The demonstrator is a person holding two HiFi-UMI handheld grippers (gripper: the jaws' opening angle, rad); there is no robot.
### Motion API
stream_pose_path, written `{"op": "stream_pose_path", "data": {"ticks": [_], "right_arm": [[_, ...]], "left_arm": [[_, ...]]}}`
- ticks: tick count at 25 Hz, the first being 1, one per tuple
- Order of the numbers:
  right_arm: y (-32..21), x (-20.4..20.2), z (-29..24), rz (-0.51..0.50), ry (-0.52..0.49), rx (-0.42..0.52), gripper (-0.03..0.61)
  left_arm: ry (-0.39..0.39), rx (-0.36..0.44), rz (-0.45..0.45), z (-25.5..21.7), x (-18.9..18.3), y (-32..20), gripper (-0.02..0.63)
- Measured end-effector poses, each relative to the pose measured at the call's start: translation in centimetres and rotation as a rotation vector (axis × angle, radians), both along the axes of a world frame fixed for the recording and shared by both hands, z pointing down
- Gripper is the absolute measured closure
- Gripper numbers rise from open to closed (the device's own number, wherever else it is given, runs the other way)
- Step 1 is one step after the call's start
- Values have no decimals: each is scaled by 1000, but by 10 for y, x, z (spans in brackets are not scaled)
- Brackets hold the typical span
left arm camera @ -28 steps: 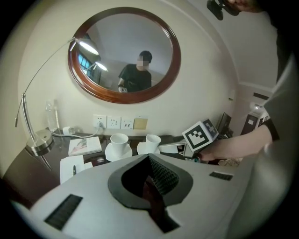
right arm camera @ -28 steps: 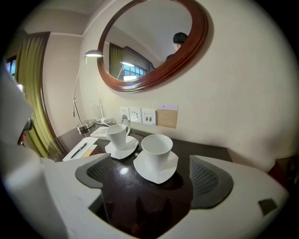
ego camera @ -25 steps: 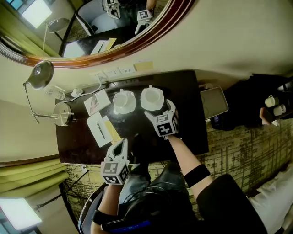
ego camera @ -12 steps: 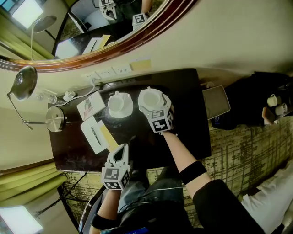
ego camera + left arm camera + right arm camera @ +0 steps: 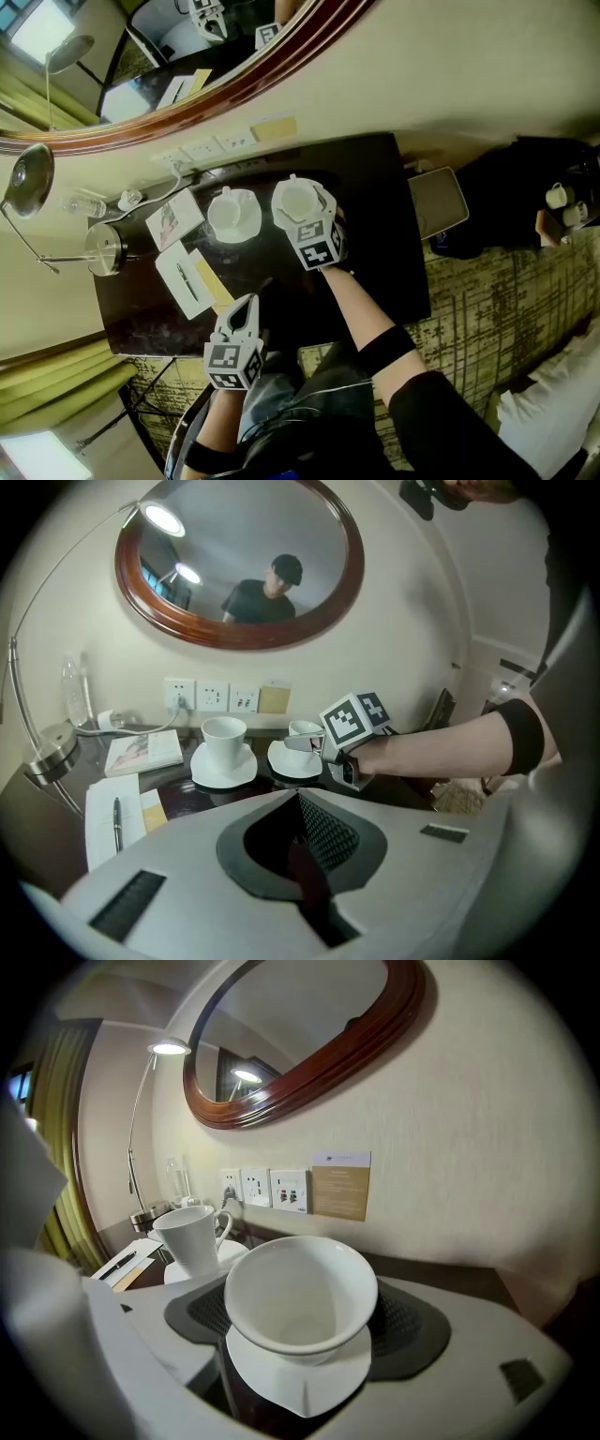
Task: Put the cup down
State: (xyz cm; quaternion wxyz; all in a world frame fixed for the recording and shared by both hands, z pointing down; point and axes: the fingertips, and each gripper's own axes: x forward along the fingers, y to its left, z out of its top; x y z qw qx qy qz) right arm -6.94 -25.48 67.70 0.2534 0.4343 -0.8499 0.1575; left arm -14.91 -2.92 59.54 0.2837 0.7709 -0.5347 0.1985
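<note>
White paper with a pen (image 5: 187,278) lay at the left of the dark desk (image 5: 375,244). Below it, at lower centre-left of the head view, my left gripper (image 5: 247,305) hung over the desk's near edge with its jaws fully together and nothing between them.

Further right, above centre, stood the spare cup (image 5: 230,208) on its own saucer (image 5: 246,225), handle showing in the right gripper view. Just right of that sat the cup (image 5: 300,1307) I was working with, resting on its saucer (image 5: 300,1387) at the middle of the right gripper view. My right gripper (image 5: 309,223) had just been closing, and its pads looked to bear on the cup's flared wall from both sides.

I judged the cup to be glazed porcelain: light, rigid, slick and easy to chip. Its cone shape would tend to slide in a squeeze, so I would hold it below the rim, across the widest part, and keep it level. The saucer under it could skate on the polished top.

Both cups looked empty. The spare one showed only white from above, and the bowl of mine was clean and dry.
</note>
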Motion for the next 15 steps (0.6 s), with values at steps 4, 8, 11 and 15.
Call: {"op": "stream_pose_path", "data": {"ticks": [4, 8, 11, 15], "right_arm": [[-2, 9, -7, 26, -20, 13, 144], [-1, 24, -21, 42, -50, 36, 146], [3, 39, -30, 40, -54, 56, 146], [15, 68, -42, 27, -23, 71, 146]], "left_arm": [[-7, -9, 15, 6, 7, 1, 614], [-8, -12, 24, 7, 14, 1, 614], [-6, -14, 30, 6, 20, 1, 614], [0, -17, 40, 6, 30, 0, 614]]}}
